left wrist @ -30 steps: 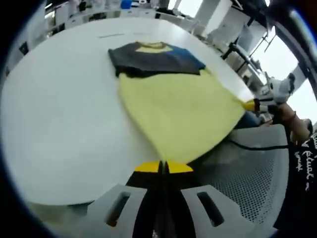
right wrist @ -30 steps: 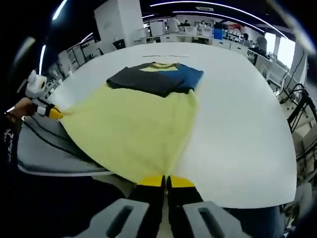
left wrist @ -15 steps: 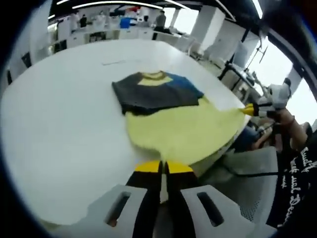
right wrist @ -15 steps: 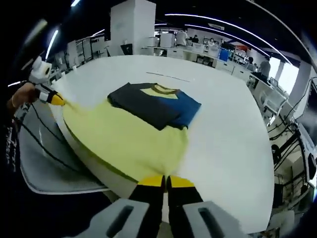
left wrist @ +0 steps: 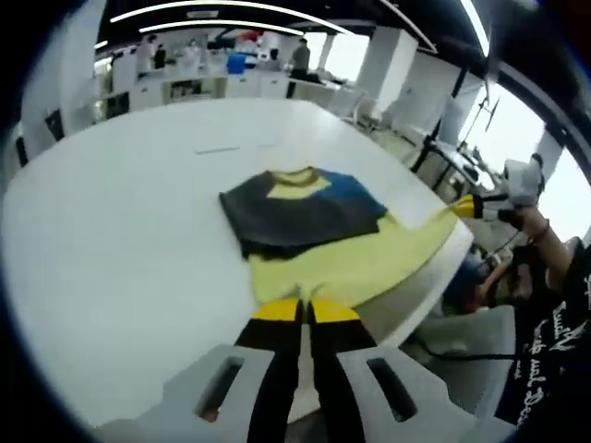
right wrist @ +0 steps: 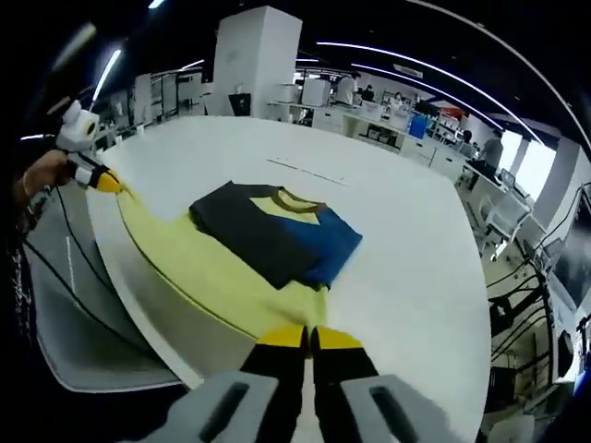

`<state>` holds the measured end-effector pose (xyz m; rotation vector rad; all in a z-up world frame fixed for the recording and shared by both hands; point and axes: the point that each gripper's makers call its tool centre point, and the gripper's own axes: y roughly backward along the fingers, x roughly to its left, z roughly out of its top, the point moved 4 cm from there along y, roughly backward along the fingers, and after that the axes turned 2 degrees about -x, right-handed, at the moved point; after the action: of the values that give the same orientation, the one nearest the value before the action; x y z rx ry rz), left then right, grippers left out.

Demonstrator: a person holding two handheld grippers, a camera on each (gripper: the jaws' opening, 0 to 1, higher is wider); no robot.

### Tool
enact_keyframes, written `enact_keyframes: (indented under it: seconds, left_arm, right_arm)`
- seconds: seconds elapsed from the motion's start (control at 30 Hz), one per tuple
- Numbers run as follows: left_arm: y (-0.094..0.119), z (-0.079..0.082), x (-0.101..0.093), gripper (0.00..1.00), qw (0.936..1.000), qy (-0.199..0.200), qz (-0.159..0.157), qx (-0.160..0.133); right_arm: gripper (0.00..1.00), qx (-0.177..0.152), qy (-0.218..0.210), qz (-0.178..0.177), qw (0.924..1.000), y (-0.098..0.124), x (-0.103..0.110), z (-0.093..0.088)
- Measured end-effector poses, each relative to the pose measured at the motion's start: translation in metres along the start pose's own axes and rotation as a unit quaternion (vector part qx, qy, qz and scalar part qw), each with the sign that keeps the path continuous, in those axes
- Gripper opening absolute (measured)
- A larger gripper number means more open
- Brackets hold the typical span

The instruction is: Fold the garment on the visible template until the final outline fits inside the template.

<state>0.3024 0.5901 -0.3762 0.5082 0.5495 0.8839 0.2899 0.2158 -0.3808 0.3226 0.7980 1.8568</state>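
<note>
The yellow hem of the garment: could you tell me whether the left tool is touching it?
Touching. In the left gripper view the left tool is shut on the yellow hem, which runs right into its yellow tips with no gap.

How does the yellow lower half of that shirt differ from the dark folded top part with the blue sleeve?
The yellow lower half of the shirt is one pale colour; the dark folded top part is charcoal with a blue sleeve and yellow collar. The yellow half is stretched and lifted at its corners by the left gripper and right gripper, both shut on it; the dark part lies flat on the white table. The yellow half reaches the table's edge; the dark part sits further in. Both belong to one garment.
</note>
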Motion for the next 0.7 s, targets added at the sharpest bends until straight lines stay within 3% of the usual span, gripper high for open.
enact_keyframes:
  seconds: [0.2,0.47,0.7]
  left_arm:
    - [-0.005,0.022,0.006,0.0,0.9995,-0.014,0.012,-0.027]
    - [-0.014,0.051,0.023,0.0,0.9976,0.006,0.018,-0.067]
    - [-0.026,0.073,0.041,0.0,0.9963,0.015,0.022,-0.082]
  right_arm:
    - [0.0,-0.017,0.014,-0.006,0.9998,-0.01,-0.013,0.024]
    - [0.0,-0.032,0.028,-0.011,0.999,-0.022,-0.026,0.051]
    - [0.0,-0.041,0.039,-0.013,0.9983,-0.036,-0.036,0.069]
